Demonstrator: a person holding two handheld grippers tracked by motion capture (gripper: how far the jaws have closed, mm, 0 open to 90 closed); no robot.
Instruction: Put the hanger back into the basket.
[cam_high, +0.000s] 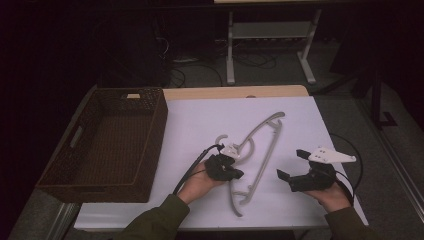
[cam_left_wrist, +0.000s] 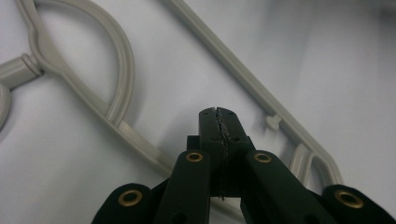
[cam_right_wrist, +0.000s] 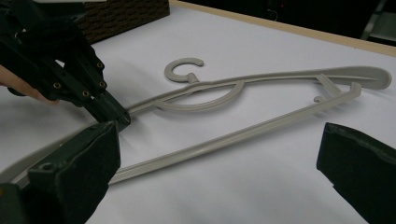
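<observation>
A grey plastic hanger (cam_high: 263, 152) lies flat on the white table (cam_high: 200, 120), hook toward the basket. My left gripper (cam_high: 235, 172) is shut, and its tips (cam_left_wrist: 218, 114) rest inside the hanger's (cam_left_wrist: 233, 65) frame, just past the curved arm that runs under the jaws. Nothing shows between the pads. From the right gripper view, the left gripper (cam_right_wrist: 114, 114) touches down at the hanger's (cam_right_wrist: 261, 126) arm. My right gripper (cam_high: 292, 165) is held open to the right of the hanger, its jaws (cam_right_wrist: 217, 140) wide apart and empty.
A dark woven basket (cam_high: 155, 130) stands empty on the table's left side; its corner (cam_right_wrist: 126, 16) is behind the left hand. Bare white table surrounds the hanger. Beyond the far edge are metal stand legs (cam_high: 230, 55) and cables on the floor.
</observation>
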